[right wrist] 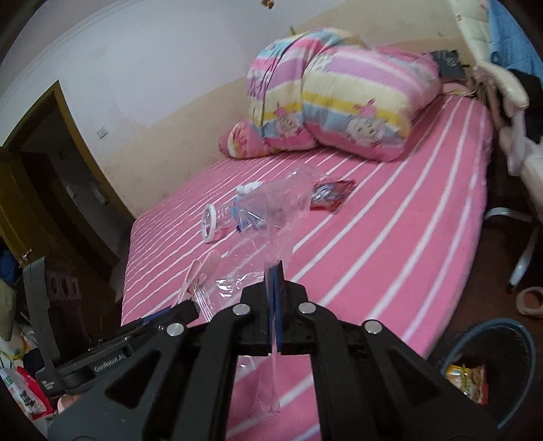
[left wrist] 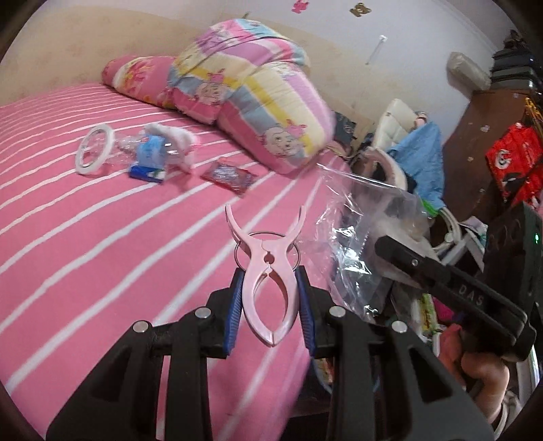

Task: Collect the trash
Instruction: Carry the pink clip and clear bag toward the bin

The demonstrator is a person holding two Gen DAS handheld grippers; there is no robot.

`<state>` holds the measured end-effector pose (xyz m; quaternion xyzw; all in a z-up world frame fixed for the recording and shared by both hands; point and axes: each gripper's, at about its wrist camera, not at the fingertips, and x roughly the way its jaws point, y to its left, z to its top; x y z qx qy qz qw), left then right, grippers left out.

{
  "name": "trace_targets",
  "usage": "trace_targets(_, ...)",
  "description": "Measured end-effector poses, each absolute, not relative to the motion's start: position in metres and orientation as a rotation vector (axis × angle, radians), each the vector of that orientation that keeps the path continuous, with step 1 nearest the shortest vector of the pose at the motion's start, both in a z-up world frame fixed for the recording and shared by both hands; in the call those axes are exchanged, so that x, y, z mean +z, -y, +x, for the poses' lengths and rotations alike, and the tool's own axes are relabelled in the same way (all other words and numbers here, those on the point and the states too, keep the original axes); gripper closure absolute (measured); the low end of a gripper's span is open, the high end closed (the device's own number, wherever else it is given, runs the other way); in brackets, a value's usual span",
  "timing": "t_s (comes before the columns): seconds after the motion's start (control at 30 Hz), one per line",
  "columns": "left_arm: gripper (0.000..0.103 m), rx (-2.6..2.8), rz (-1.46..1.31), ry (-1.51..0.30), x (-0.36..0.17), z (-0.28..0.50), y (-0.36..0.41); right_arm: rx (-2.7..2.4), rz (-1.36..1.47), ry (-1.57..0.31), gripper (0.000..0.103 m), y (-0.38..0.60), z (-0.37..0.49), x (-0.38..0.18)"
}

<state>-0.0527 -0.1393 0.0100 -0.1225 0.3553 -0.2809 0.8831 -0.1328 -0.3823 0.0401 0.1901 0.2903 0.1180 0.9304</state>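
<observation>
Left wrist view: left gripper squeezes a pink clip over the pink bed. Right gripper pinches a clear bag.

Bedroom in a lived-in home.
A bed under a pink sheet with white stripes filled the room, a folded cartoon-print quilt and a pink pillow piled at its head. Animal stickers dotted the white wall. A dark wooden doorway stood to one side; a cluttered white chair stood beside the bed.
</observation>
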Motion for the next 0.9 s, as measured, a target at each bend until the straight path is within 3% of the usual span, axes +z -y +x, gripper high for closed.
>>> trace_targets(0.23,0.074,-0.712,-0.203,-0.770,0.034,-0.077,0.207,0.098,0.418,-0.555,0.102,0.446,-0.191,0.053)
trace_targets(0.47,0.074,-0.833,-0.126,-0.871,0.030,-0.097,0.296,-0.059,0.488,-0.587,0.102,0.525,-0.238,0.028)
trace_targets(0.9,0.074,-0.903,0.014,-1.190,-0.078,-0.106,0.444,-0.266,0.567,-0.791,0.101,0.620,-0.274,-0.071)
